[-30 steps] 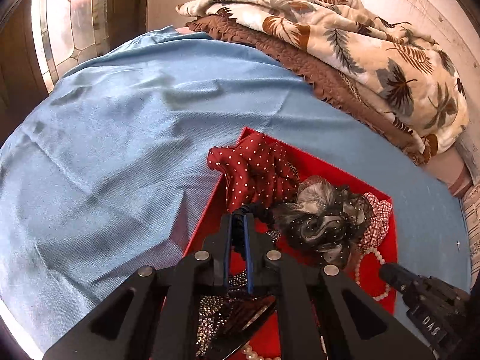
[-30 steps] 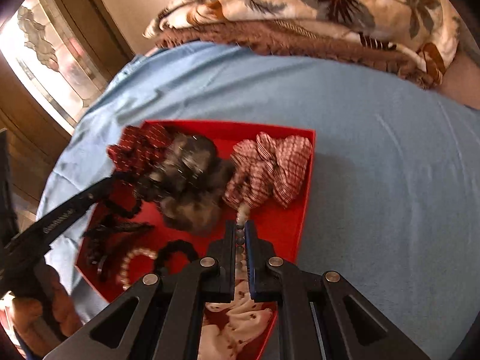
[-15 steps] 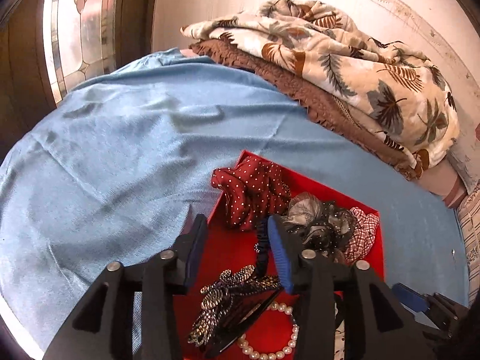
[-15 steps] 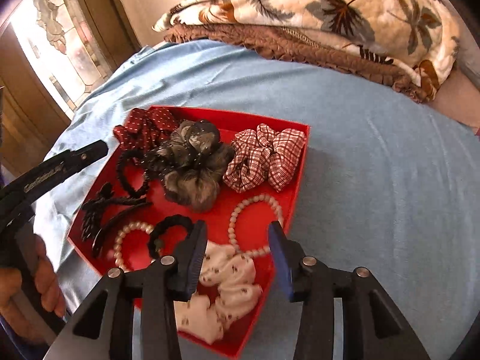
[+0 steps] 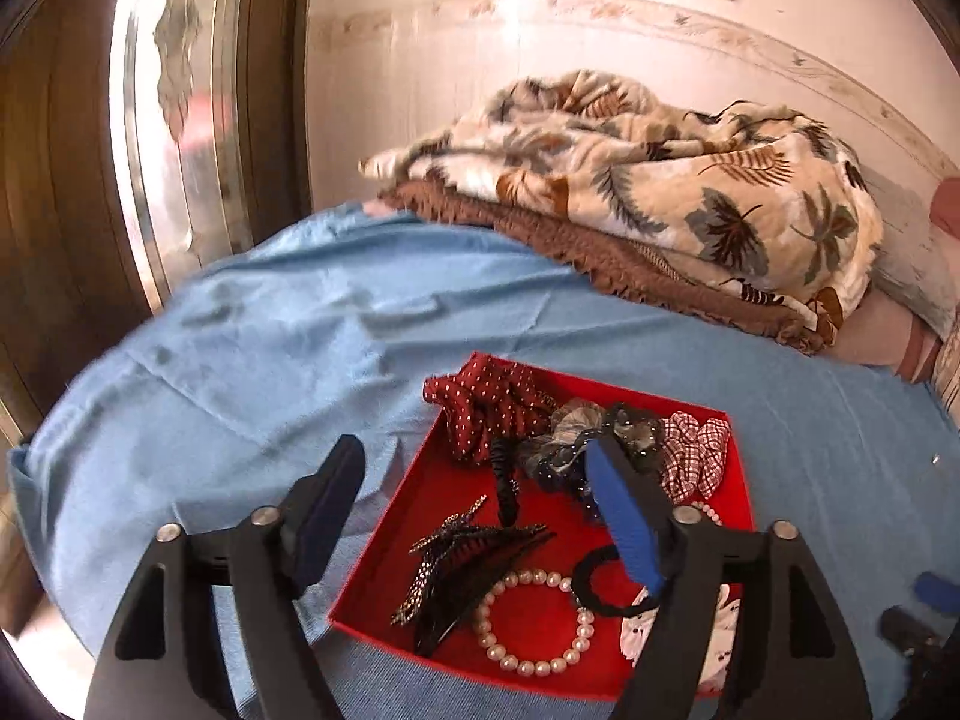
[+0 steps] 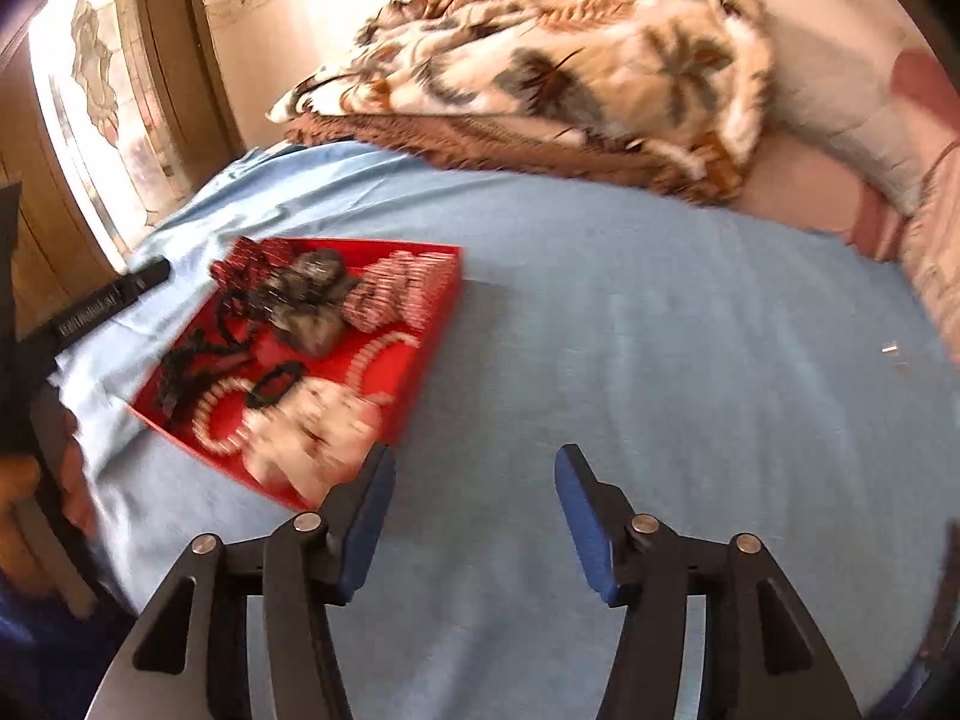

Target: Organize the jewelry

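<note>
1. Bed (image 5: 252, 372) first: blue sheet spreading out under and ahead of both claws, with a leaf-print blanket (image 5: 648, 192) heaped far beyond them against the wall.
2. Red tray (image 5: 432, 516) sits on the sheet. For the left claw (image 5: 474, 516) it lies right below and ahead, its near-left wall between the fingers. For the right claw (image 6: 474, 510) it's off to the left, its near corner just by the left finger.
3. Both claws are released, jaws opening, nothing between the pads of either.
4. The jewelry's all in the tray: scrunchies (image 5: 498, 414) at the far end, hair clips (image 5: 462, 558) and a pearl bracelet (image 5: 534, 624) nearest the left claw.
5. Risk, as I read it: the left claw's right finger hangs low over the heap, so a careless sweep could snag the black hair tie (image 5: 600, 582) or drag the bracelet out. The soft sheet could let the tray tip if a finger catches its rim.
6. Left view shows the clips and pearls sharply. Right view is blurred there, but shows a second string of pearls (image 6: 378, 354), the white scrunchie (image 6: 324, 426) whole, the open sheet to the right and the person's hand (image 6: 36, 492).
</note>
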Motion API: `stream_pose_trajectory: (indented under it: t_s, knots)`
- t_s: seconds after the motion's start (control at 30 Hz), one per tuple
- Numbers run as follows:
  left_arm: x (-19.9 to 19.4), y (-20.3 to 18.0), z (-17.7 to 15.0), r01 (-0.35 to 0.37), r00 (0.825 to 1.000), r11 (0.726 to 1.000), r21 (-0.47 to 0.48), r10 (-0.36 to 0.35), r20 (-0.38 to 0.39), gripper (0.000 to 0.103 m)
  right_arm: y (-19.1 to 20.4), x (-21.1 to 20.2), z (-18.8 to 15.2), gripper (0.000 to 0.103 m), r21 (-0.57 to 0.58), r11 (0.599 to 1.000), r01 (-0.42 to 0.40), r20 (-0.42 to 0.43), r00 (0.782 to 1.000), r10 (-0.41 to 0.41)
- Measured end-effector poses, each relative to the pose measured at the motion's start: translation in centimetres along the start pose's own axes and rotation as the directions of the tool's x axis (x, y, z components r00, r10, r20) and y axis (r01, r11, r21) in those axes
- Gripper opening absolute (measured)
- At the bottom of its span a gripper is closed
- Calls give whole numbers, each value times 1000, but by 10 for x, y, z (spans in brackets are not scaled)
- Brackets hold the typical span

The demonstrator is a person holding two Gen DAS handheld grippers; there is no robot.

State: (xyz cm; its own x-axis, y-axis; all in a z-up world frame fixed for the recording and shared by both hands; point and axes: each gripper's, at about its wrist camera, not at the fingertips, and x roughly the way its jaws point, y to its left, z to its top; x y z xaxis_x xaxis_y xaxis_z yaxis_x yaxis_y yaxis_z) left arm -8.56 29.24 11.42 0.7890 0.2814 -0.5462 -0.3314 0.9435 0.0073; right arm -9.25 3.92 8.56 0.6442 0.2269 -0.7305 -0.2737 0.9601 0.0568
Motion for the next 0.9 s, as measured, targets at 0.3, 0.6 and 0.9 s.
stream_pose_trajectory:
  t_s: [0.3,0.6,0.9]
  knots:
    - [-34,-28,-26,-72,994,995,70,67,83,79,-48,-21,-39,65,86,992,88,43,995,-92]
    - [-48,-26,-44,-132,987,990,57,126,95,86,-42,-34,-50,67,46,993,109,96,989,-113]
    - [-51,-16,-42,-151,983,988,20,148,110,90,-17,-37,-54,70,1,996,90,112,990,-89]
